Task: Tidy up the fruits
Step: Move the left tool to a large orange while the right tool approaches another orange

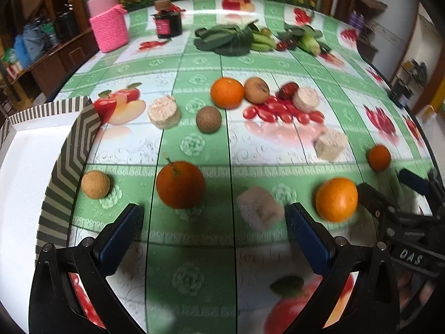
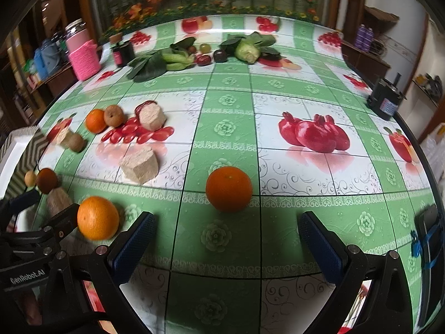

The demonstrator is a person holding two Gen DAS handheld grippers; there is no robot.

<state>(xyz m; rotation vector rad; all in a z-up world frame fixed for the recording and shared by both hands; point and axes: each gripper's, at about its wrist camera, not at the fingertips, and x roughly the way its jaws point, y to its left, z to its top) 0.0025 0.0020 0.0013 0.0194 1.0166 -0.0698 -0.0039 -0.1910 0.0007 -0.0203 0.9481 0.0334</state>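
Observation:
My left gripper (image 1: 212,222) is open and empty above the table, with a dark orange (image 1: 180,184) just ahead on its left and a beige block (image 1: 259,208) between its fingers' reach. A bright orange (image 1: 336,199) lies to its right, beside my right gripper (image 1: 389,194). My right gripper (image 2: 226,229) is open and empty, with an orange (image 2: 229,188) just ahead of it. The bright orange (image 2: 98,217) sits at its left. A striped white box (image 1: 25,167) stands at the left. More oranges (image 1: 227,92) and brown round fruits (image 1: 208,119) lie farther back.
Beige blocks (image 1: 163,111) and a cork-like ball (image 1: 95,184) are scattered on the table. Leafy greens (image 1: 225,39), a dark jar (image 1: 168,22) and a pink-sleeved jar (image 1: 108,22) stand at the back. A black device (image 2: 385,101) sits at the right edge.

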